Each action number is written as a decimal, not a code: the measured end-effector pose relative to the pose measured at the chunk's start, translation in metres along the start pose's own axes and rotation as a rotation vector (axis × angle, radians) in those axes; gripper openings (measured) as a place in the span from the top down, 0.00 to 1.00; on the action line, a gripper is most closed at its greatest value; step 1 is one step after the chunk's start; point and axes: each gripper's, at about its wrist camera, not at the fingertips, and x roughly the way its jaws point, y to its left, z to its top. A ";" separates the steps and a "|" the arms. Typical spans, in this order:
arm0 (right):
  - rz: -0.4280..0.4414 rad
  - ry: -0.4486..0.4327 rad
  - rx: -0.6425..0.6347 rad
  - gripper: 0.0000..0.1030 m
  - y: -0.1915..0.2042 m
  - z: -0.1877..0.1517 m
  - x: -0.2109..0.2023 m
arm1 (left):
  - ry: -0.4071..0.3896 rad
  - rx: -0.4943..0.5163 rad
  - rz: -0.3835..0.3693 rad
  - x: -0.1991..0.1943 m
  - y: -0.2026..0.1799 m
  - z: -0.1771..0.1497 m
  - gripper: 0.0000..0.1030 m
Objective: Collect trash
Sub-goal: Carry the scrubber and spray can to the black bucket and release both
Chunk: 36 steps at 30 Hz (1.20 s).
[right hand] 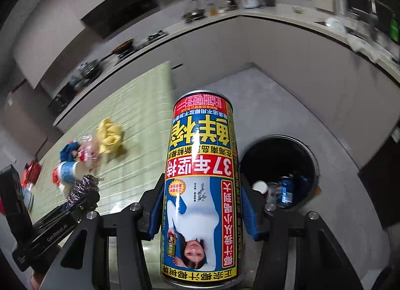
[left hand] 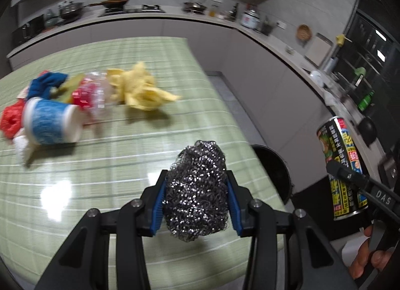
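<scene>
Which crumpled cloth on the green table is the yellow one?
The yellow cloth is the crumpled one at the right end of the pile, nearest the table's right edge. The blue cloth lies at the pile's left end.

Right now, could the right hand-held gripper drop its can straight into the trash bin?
Probably yes. The right hand-held gripper is shut on the can, and the open bin sits on the floor just beside it, with nothing visible between them.

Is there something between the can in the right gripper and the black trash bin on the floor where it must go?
Nothing visible does. The right gripper holds the can in the air beside the table edge, and the trash bin stands open on the floor just right of it, with no lid and only cans and a cup inside.
</scene>
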 end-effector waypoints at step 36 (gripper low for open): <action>0.103 0.216 -0.098 0.47 -0.231 0.043 0.153 | 0.139 -0.066 0.097 0.203 -0.195 -0.008 0.30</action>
